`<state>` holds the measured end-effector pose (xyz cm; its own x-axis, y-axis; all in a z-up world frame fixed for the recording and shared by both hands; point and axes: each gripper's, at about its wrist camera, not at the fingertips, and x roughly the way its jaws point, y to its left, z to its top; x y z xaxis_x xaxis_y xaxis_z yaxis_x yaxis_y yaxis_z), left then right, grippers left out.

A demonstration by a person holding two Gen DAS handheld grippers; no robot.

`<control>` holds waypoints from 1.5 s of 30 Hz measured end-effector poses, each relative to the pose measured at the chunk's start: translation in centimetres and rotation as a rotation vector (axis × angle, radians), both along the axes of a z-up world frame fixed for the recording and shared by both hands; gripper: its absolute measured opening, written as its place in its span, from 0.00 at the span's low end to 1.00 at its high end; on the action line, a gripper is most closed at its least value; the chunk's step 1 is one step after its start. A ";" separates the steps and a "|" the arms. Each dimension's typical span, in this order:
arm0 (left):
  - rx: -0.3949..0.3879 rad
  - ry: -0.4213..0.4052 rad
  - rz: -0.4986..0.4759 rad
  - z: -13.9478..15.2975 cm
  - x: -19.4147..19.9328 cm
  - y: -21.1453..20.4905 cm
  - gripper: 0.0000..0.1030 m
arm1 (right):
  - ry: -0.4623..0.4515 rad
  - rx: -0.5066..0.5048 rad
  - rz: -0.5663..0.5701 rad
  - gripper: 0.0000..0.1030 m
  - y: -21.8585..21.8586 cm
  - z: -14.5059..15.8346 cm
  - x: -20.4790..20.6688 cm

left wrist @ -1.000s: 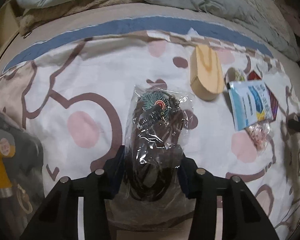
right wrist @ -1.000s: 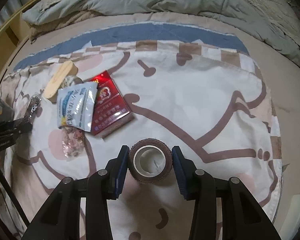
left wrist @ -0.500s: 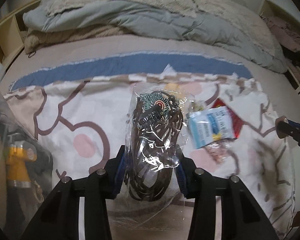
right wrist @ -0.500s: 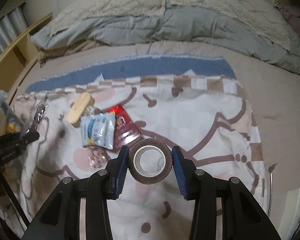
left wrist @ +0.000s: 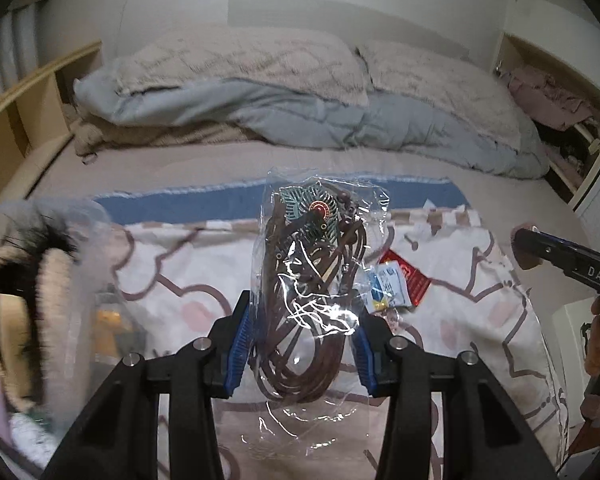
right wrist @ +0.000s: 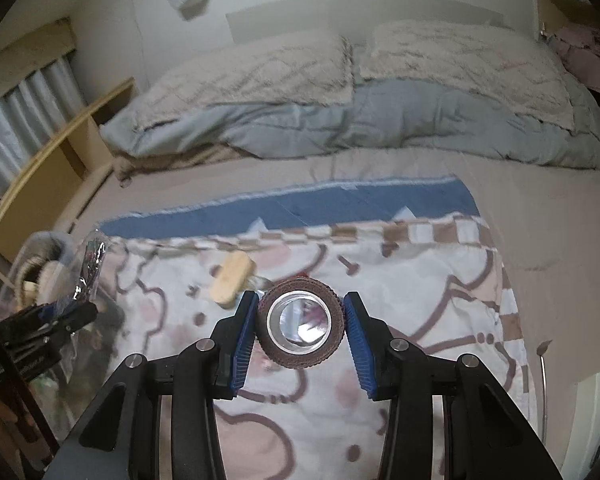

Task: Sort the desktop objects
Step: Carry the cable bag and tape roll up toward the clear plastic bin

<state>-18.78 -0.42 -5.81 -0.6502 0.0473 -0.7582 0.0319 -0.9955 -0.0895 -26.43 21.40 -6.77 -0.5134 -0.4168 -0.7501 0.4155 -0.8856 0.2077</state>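
My left gripper (left wrist: 302, 340) is shut on a clear plastic bag of brown cord with a teal pendant (left wrist: 312, 280), held up above the patterned cloth (left wrist: 204, 264). My right gripper (right wrist: 300, 330) is shut on a brown roll of tape (right wrist: 301, 334), also lifted above the cloth. On the cloth lie a wooden block (right wrist: 232, 280), a red packet (left wrist: 410, 276) and a blue-white sachet (left wrist: 386, 286). The right gripper shows at the right edge of the left wrist view (left wrist: 540, 248); the left gripper with its bag shows at the left of the right wrist view (right wrist: 52, 316).
A clear bin with fluffy items and a yellow object (left wrist: 40, 280) stands at the left, next to the bed. A grey quilt and pillows (left wrist: 300, 112) lie at the back. Wooden shelves (right wrist: 40, 160) run along the left wall.
Both grippers have risen and tilted up, each still holding its object; the wall and pillows have come into view. The left gripper has moved left toward the bin.
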 end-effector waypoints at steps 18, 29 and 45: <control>-0.032 0.240 0.056 10.3 7.7 -5.7 0.43 | 0.106 -0.130 0.174 0.42 -10.2 5.3 6.9; -0.070 0.298 0.142 12.2 10.3 -12.0 0.43 | 0.144 -0.188 0.353 0.43 -16.9 7.3 11.9; -0.076 0.226 0.293 9.4 12.9 -21.2 0.43 | 0.059 -0.175 0.568 0.43 -26.5 5.2 16.9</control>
